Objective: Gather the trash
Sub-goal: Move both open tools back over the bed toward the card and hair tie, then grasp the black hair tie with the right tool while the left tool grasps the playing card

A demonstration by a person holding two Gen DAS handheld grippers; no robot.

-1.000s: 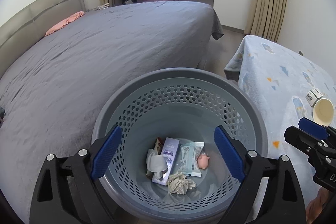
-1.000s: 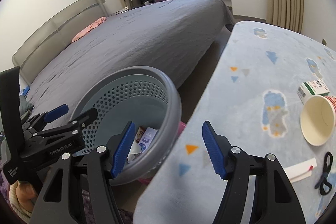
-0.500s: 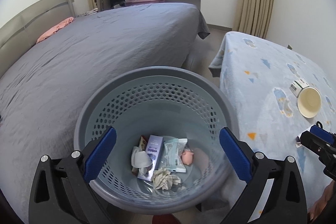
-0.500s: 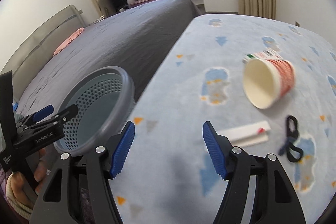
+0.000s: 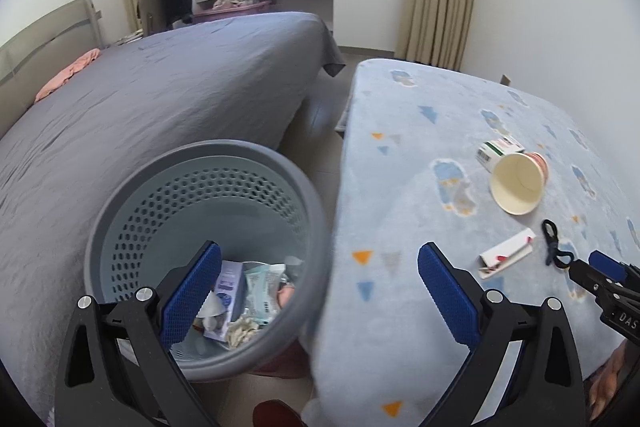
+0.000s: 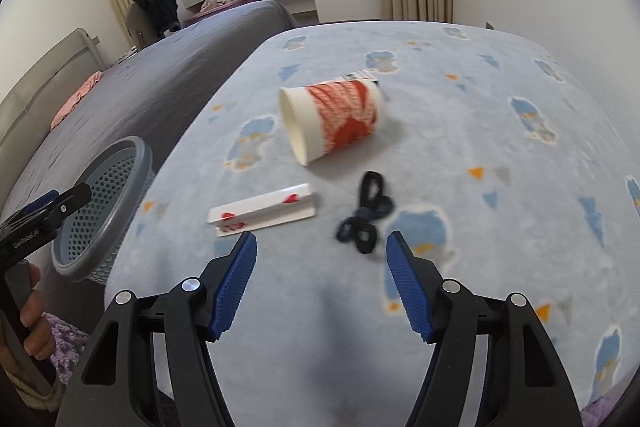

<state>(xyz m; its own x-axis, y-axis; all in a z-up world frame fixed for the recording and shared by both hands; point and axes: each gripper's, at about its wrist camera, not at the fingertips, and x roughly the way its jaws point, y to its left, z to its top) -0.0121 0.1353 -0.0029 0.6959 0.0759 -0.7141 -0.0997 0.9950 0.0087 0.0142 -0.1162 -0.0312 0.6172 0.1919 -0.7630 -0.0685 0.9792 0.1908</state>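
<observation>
Trash already lay in the round grey perforated plastic basket, which stood on the floor between the grey-sheeted bed and the bench under its pale blue patterned cloth, close enough, I judged, for a short carry from either. My left fingers had just been opening and stood wide apart with nothing between them, hanging over the basket's near rim. My right fingers were parted and empty too, pointing down at the cloth just short of the tangled dark hair ties. The flat white wrapper with red marks lay just beside the ties. Behind them the orange-and-white paper cup rested on its side, mouth toward the basket, with a small white-and-green carton touching its far end. Nothing blocked the ties; only the wrapper sat near enough to be nudged.
</observation>
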